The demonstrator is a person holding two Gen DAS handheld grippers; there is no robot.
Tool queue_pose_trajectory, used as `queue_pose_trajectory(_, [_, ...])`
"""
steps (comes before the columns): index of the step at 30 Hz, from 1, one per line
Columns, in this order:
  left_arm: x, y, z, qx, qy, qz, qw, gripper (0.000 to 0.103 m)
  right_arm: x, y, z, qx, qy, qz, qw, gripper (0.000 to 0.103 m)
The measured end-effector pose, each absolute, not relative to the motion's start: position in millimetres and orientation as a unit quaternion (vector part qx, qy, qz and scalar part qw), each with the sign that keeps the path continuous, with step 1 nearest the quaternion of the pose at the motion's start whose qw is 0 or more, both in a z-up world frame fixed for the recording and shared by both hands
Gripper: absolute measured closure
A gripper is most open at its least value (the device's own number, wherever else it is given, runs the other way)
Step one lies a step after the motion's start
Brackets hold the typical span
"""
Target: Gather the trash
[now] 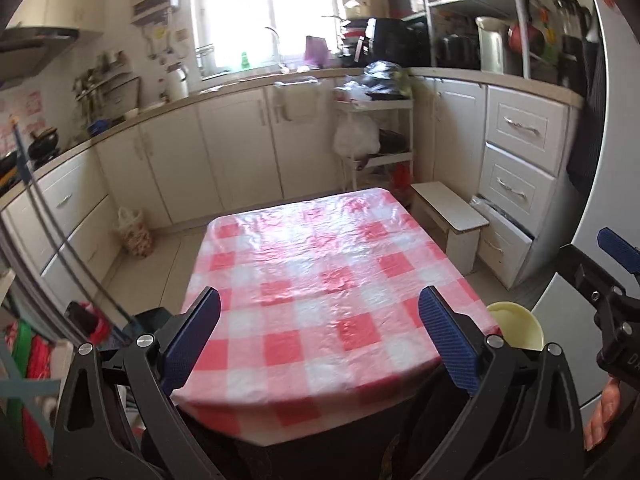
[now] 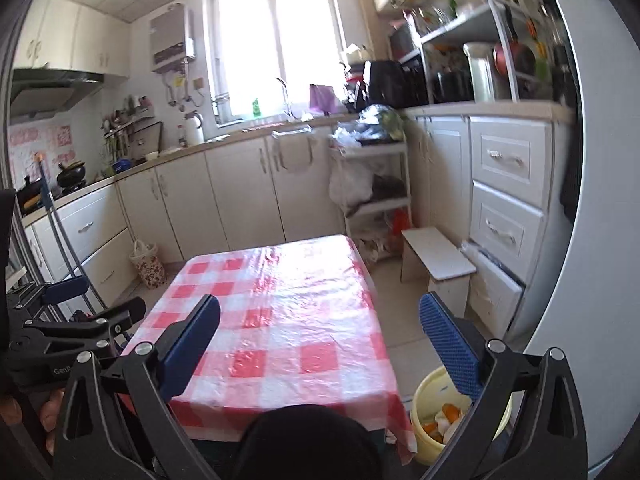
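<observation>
A table with a red-and-white checked cloth (image 1: 320,272) (image 2: 280,320) fills the middle of both wrist views, with nothing showing on the cloth. My left gripper (image 1: 320,340) hovers above its near edge, open, nothing between its blue pads. My right gripper (image 2: 324,352) is open too, raised over the table's near right corner. A yellow bin (image 2: 436,420) stands on the floor right of the table, holding orange and white scraps (image 2: 444,418); its rim (image 1: 516,324) shows in the left view. The right gripper (image 1: 616,276) appears at that view's right edge.
White cabinets (image 2: 240,192) line the far wall and both sides. A white cart with bags (image 2: 372,176) and a small white stool (image 2: 436,264) stand beyond the table. A floral bag (image 2: 148,264) sits on the floor at left. A fridge (image 2: 600,240) stands at right.
</observation>
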State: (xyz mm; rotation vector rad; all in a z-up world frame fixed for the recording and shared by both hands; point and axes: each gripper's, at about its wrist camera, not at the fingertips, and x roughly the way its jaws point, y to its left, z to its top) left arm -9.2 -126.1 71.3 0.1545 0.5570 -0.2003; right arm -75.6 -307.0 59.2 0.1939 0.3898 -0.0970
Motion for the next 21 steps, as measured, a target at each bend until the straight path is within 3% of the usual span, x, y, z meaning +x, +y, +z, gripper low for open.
queue_pose_trajectory(9, [-45.0,-76.3,92.1,0.079,0.221,-0.052,0.971,0.007,-92.0,-264.2,84.3,0.052,0.164,-0.032,0.985,0.007])
queue_pose_trajectory(17, [-42.0,-65.2,89.8,0.041,0.261,-0.068,0.962,0.007,-88.2,-258.0,83.1,0.056,0.171,-0.019,0.984,0.007])
queue_pose_trajectory(21, [-51.1,-54.3,87.5,0.044,0.237,-0.039,0.970,0.007,-87.3,-249.9,79.4,0.052,0.177,-0.009,0.983,0.007])
